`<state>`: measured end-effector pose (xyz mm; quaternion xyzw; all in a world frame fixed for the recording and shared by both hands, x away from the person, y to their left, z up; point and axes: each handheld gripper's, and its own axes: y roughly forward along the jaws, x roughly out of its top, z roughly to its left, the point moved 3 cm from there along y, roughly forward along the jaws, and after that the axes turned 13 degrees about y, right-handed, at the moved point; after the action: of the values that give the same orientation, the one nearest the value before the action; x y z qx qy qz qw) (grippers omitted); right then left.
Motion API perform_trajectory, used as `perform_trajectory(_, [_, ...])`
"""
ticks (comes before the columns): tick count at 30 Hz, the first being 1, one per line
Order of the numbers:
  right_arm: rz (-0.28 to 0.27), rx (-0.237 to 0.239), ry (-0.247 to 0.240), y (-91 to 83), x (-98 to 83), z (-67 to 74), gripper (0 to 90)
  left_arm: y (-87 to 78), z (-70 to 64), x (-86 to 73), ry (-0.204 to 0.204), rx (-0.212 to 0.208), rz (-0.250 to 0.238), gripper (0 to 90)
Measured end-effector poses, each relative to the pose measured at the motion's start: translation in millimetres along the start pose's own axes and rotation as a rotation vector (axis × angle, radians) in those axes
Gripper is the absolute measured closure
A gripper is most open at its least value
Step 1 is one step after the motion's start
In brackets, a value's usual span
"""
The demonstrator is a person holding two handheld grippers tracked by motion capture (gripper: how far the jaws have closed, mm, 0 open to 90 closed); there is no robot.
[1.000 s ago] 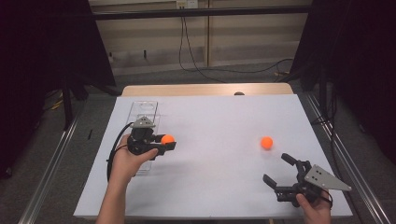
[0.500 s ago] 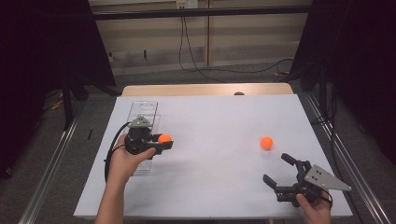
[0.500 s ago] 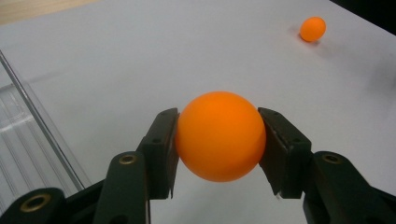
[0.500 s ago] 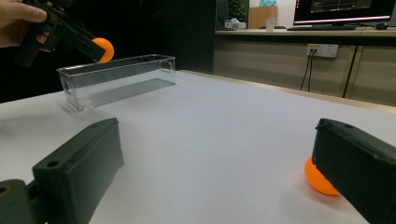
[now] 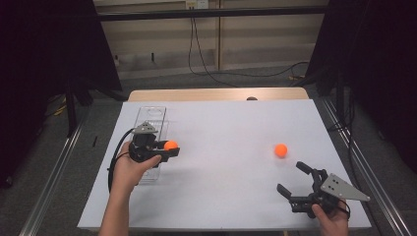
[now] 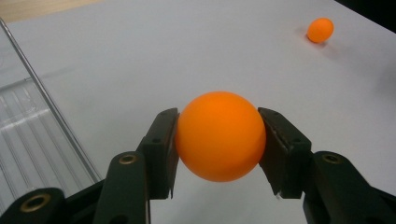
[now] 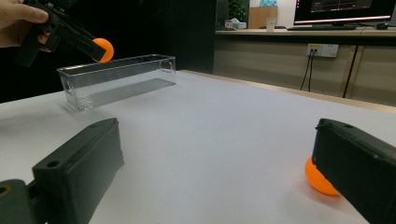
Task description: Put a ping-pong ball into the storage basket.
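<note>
1. Since the earlier frames the left gripper (image 5: 169,150) has drifted slightly up and towards the clear tray (image 5: 160,114), carrying its orange ball (image 5: 170,145) with it.
2. Its fingers (image 6: 161,140) are clenched on that ball, which hangs above the desk (image 5: 231,128) just beside the tray's near end.
3. The right gripper (image 5: 295,179) has not moved; its fingers are spread wide and hold nothing.
4. The second ball (image 5: 281,150) lies on the desk, near that gripper.
5. Judged from this, dropping the held ball into the tray comes next.
</note>
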<state>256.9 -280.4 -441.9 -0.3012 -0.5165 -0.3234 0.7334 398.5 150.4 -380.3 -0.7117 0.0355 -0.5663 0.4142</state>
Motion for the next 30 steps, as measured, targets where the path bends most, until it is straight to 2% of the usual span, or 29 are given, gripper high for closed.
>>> perform_trajectory(30, [0.002,-0.003,-0.002,0.3,-0.2,0.1,1.0,-10.4,13.4,-6.8,-0.029,0.036,-0.022,50.9])
